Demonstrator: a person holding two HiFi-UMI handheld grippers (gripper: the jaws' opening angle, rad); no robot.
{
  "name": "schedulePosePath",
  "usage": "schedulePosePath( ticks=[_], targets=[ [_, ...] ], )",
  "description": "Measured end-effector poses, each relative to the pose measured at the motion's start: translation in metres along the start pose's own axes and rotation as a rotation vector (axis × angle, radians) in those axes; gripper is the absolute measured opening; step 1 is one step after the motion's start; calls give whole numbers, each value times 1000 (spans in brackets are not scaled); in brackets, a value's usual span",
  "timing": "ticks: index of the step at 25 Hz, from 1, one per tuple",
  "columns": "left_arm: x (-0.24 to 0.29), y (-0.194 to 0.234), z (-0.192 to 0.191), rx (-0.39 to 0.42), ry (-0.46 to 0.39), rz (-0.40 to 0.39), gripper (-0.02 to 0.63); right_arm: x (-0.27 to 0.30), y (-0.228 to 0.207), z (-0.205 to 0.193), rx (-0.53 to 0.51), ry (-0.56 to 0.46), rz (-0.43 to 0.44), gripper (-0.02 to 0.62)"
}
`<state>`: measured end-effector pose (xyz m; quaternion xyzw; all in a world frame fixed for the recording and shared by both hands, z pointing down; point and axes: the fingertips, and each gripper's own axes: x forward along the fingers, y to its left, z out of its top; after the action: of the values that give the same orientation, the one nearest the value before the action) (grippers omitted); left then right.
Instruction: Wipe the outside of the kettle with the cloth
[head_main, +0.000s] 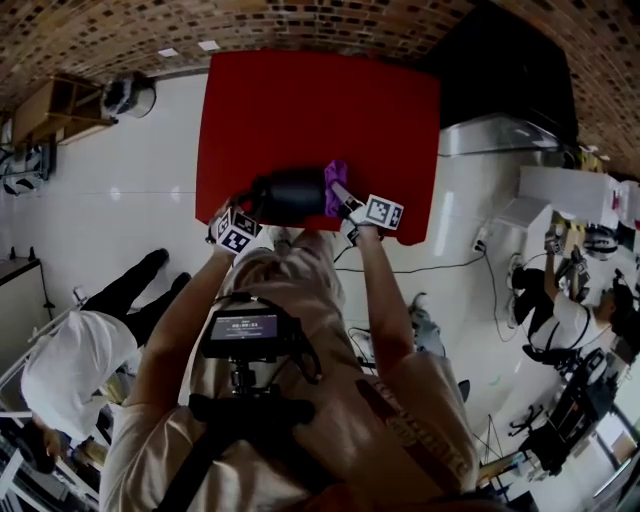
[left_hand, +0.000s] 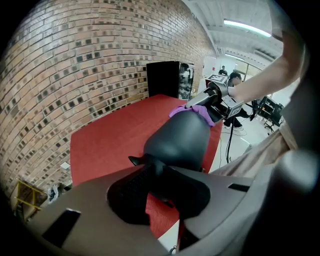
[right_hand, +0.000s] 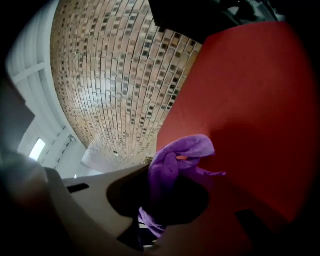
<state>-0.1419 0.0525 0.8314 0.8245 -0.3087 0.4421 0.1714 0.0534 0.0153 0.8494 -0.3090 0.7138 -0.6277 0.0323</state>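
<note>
A dark kettle (head_main: 288, 195) lies on its side at the near edge of the red table (head_main: 300, 100). My left gripper (head_main: 245, 215) is shut on the kettle's handle (left_hand: 152, 172); the kettle's body (left_hand: 177, 140) fills the middle of the left gripper view. My right gripper (head_main: 345, 205) is shut on a purple cloth (right_hand: 172, 167), whose bunched end sticks out past the jaws. In the head view the cloth (head_main: 336, 186) rests against the kettle's right end. From the left gripper view the cloth (left_hand: 197, 111) shows at the kettle's far end with the right gripper (left_hand: 212, 100) behind it.
A brick wall (left_hand: 75, 75) runs behind the table. A black cabinet (left_hand: 167, 80) stands at the table's far right corner. People sit and stand on the white floor (head_main: 120, 200) to the left and right. A cable (head_main: 450, 268) trails on the floor.
</note>
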Motion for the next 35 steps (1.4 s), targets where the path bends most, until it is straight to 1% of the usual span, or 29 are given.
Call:
schedulePosePath(
  ticks=[3,5,7,9,10,11,13,15,17,19,21,23,25,28,30,35],
  targets=[
    [1,0,2,-14,0,-4,61,-14,-12,-25,14,38,-41,91],
    [2,1,3,-22,-1,-3,61,-25,-21,-44,14,81,-85,91],
    [3,2,4,-40,-19,-8,61,-33,-27,-62,-36,151,-144,89],
    [0,3,7,-90,-50,-14,62,-40,-27,-70,-95,193,-185,91],
    [-3,4,8,-133,-70,-5,90,-44,-23,-67,-106,185,-189,91],
    [-9,6,8,-186,-95,13,104,-49,-18,-62,-103,162,-187,91],
    [-21,10,3,-304,-143,58,140,-59,-8,-47,-88,107,-184,91],
    [-30,10,-12,-419,-165,95,140,-63,1,-35,-105,84,-187,91],
    [-31,-1,-36,-534,-146,98,140,-66,7,-29,-131,89,-181,91],
    [-22,-20,-60,-652,-103,73,141,-67,16,-22,-156,98,-174,91],
    [-8,-36,-76,-769,-63,47,158,-66,26,-13,-188,112,-170,91],
    [8,-44,-86,-863,-38,42,163,-63,33,-8,-218,132,-167,92],
    [21,-45,-87,-910,-28,42,163,-58,36,-7,-266,159,-167,92],
    [37,-42,-84,-942,-21,36,170,-47,53,-6,-378,197,-180,94],
    [45,-38,-83,-963,-15,35,170,-40,63,-8,-429,215,-166,94],
    [59,-32,-93,-1011,35,44,170,-30,70,-17,-466,244,-122,94]
  ],
)
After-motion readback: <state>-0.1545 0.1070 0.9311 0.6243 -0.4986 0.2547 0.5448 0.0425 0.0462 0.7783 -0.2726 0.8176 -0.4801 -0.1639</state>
